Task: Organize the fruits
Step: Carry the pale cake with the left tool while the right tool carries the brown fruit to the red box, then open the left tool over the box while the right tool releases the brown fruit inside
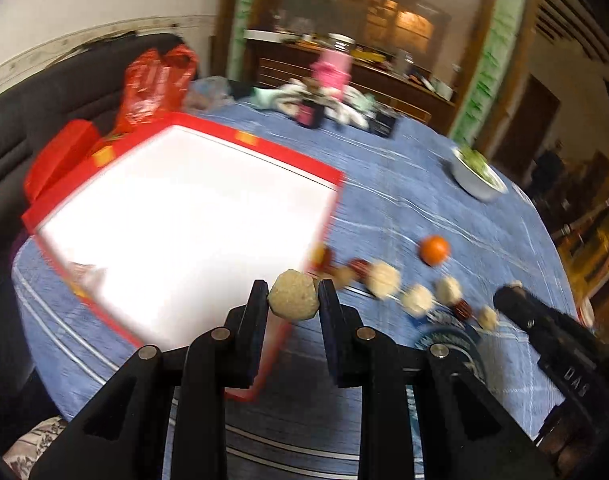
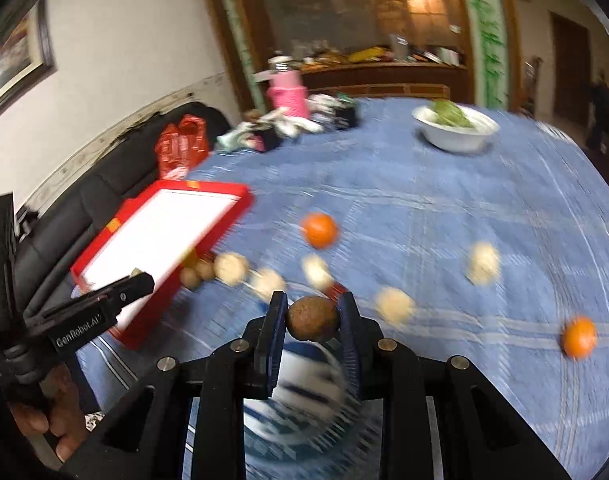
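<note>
My left gripper (image 1: 292, 294) is shut on a pale beige round fruit (image 1: 292, 295), held above the near right edge of a red-rimmed white tray (image 1: 328, 170). My right gripper (image 2: 312, 316) is shut on a brown round fruit (image 2: 312, 318) above a blue-and-white bowl (image 2: 304, 396). Several pale and brown fruits (image 2: 232, 268) lie in a row beside the tray (image 2: 240, 194). One orange (image 2: 319, 230) lies mid-table and another orange (image 2: 579, 337) at the right. The left gripper (image 2: 138, 280) shows at the left of the right wrist view, the right gripper (image 1: 512, 290) at the right of the left wrist view.
A white bowl of greens (image 2: 456, 128) stands at the far right of the blue tablecloth (image 2: 424, 200). A pink bottle (image 2: 288, 96), cloths and small items crowd the far edge. A red bag (image 2: 182, 144) rests on a dark sofa (image 2: 104, 184) at the left.
</note>
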Demonstrator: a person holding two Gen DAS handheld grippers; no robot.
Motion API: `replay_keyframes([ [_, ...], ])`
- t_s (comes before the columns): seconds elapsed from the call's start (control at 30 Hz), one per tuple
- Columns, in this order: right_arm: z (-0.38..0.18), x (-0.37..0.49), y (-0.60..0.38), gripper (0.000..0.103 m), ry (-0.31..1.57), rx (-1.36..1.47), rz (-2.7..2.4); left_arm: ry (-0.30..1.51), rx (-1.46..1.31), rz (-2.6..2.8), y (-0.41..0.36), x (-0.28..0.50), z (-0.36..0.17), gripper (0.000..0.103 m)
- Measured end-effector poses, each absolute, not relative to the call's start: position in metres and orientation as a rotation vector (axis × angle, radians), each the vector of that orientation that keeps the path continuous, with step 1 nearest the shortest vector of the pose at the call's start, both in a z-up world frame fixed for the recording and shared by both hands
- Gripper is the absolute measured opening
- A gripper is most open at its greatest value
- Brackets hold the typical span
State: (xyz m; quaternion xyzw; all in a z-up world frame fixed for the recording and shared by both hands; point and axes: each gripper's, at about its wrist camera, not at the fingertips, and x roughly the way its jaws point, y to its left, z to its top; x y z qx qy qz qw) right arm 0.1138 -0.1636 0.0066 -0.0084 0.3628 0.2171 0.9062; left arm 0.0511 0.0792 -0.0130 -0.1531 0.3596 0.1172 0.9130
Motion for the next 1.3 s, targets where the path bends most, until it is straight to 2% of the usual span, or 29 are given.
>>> replay_keyframes([
  [0.43,0.050,0.152,-0.036,0.026,0.652,-0.108,0.639,0.695,-0.335,0.373,0.131,0.055,-0.001,0.023],
  [1.13,-0.053,0.221,0.041,0.026,0.923,-0.241,0.610,0.814,-0.330,0.454,0.156,0.090,-0.042,0.023],
  [1.3,-0.063,0.221,0.041,0.026,0.971,-0.288,0.578,0.854,-0.317,0.447,0.149,0.091,-0.055,0.023],
])
